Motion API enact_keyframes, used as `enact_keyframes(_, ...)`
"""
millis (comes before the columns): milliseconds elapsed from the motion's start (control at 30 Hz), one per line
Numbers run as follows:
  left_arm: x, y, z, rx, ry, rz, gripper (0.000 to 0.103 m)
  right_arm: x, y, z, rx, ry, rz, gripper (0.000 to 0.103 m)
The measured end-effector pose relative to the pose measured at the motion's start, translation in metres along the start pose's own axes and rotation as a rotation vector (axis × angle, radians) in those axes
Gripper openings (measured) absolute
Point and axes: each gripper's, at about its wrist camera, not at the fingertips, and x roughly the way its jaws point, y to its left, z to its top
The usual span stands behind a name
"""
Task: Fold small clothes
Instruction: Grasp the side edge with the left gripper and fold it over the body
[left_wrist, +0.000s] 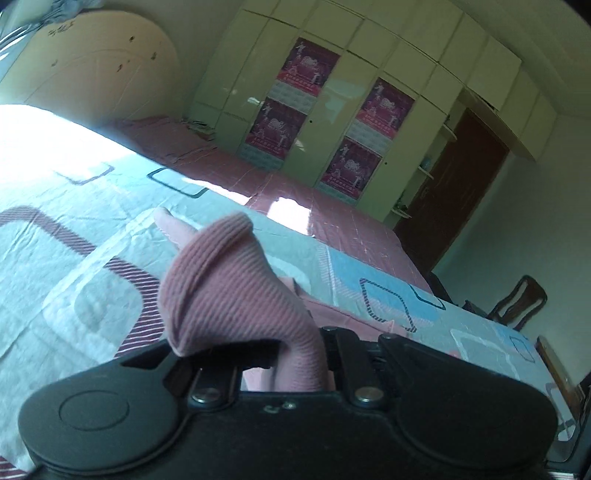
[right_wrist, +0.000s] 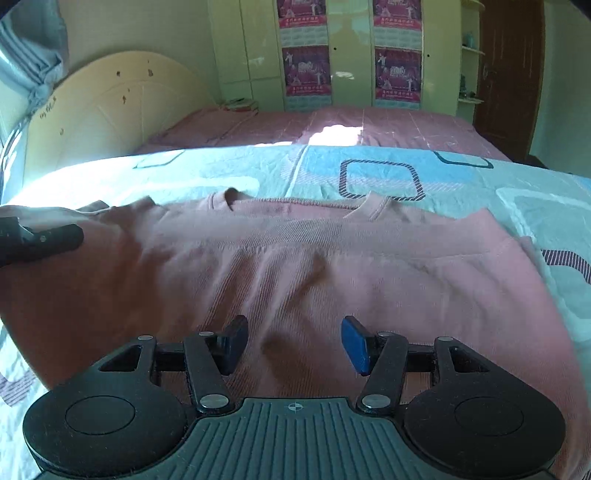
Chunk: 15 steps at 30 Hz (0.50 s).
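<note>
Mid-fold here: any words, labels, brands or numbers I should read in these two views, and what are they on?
None legible.
Posters on the wardrobe: printed lines, too small and blurred to read.
Headboard: dark handwritten scrawl near its left edge, unreadable.
Pink top: no label or print visible.
Right gripper: only a crosshair mark on its base, no text.

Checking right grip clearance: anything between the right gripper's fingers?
Nothing is pinched: the right gripper is open above the pink top, with only its fabric in the gap. Right wrist view shows it.
</note>
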Motion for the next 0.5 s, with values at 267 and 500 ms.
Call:
enact_keyframes(267,0.038,-0.143,-0.027,0.321,0.071,-0.193,0.012,-0.063,-0.106,0.004,0.189,-0.058,-0.041,0.056)
enact_keyframes(500,0.076,-0.204,-0.13,0.623,0.291,-0.204,0.027,-0.094,-0.178,-0.006,0.339,-0.059,-0.042,0.056)
